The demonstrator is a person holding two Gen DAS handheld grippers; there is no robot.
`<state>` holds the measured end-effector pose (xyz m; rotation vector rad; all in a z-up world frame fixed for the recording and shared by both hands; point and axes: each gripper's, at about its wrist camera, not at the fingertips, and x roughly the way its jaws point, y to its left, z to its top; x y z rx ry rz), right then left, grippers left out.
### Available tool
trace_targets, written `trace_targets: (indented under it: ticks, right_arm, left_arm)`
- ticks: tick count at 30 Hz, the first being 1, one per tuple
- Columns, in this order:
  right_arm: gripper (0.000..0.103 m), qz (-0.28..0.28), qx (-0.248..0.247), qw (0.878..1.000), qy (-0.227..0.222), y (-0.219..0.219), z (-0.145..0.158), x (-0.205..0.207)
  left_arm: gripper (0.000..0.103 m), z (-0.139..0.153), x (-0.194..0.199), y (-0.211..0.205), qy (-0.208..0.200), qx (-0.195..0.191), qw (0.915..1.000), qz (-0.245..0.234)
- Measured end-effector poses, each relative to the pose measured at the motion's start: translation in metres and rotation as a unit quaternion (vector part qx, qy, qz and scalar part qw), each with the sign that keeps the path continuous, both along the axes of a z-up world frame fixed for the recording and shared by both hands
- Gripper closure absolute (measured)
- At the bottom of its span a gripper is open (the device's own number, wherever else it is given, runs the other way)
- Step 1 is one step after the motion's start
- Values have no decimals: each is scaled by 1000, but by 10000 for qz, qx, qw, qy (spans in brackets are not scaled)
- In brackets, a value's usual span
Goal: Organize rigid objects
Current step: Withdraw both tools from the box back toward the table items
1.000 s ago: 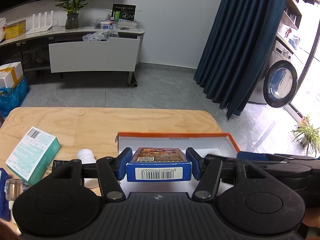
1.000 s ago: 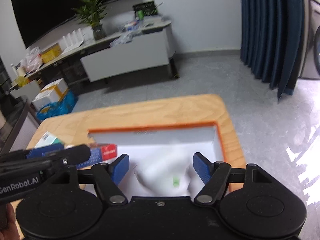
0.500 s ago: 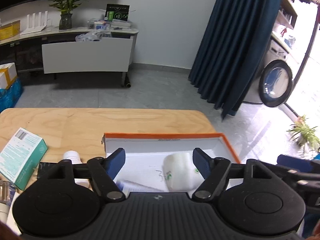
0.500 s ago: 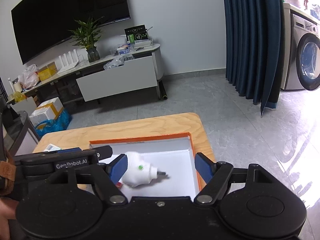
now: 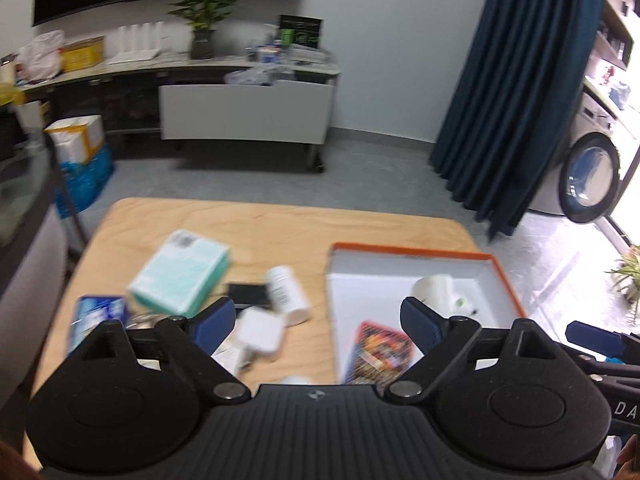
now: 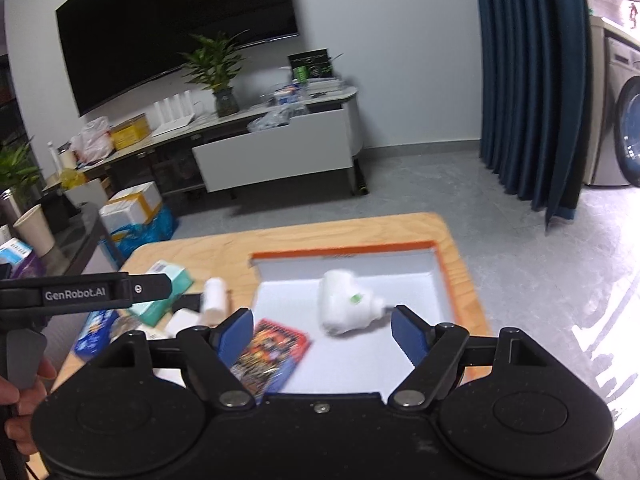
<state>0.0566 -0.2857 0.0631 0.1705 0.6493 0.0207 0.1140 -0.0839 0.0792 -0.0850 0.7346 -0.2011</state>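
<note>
A second ago the left gripper (image 5: 316, 316) held the card box (image 5: 378, 354) by its sides over the tray (image 5: 408, 249); now the box lies flat on the tray's near floor and the jaws have just been opening, wide apart with nothing between them. The right gripper (image 6: 322, 334) has backed off too, its jaws having just spread a little further, empty, with the white bulb-like thing (image 6: 344, 306) lying on its side in the tray ahead of it, apart from the box.

Still out on the table (image 5: 256, 220), left of the tray: a teal box (image 5: 182, 272), a white bottle (image 5: 286, 290) on its side, a white adapter (image 5: 260, 332), a dark flat item (image 5: 248, 294) and a blue pack (image 5: 98, 318).

I judge the teal box light and stiff, cardboard that dents if squeezed hard; take it across its two long sides. The bottle looks smooth and apt to roll, so grip across the middle of its barrel. The adapter is small, hard and blocky; pinch its flat faces
</note>
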Motion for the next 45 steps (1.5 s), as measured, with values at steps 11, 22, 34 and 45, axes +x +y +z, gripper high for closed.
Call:
trace_targets:
  ticks: [11, 22, 34, 45]
  right_arm:
    - [13, 641, -29, 9979, 119, 59, -7, -13]
    - [13, 997, -47, 9945, 328, 100, -24, -21]
    - [13, 1187, -136, 9916, 498, 122, -36, -18]
    - [13, 1211, -217, 9894, 777, 139, -57, -8]
  left_arm:
    - [6, 0, -38, 67, 8, 194, 9984, 538]
    - [6, -15, -61, 125, 163, 155, 9942, 1047]
    - [6, -33, -57, 150, 268, 184, 9912, 1283]
    - [6, -65, 6, 145, 392, 582, 9914, 1107]
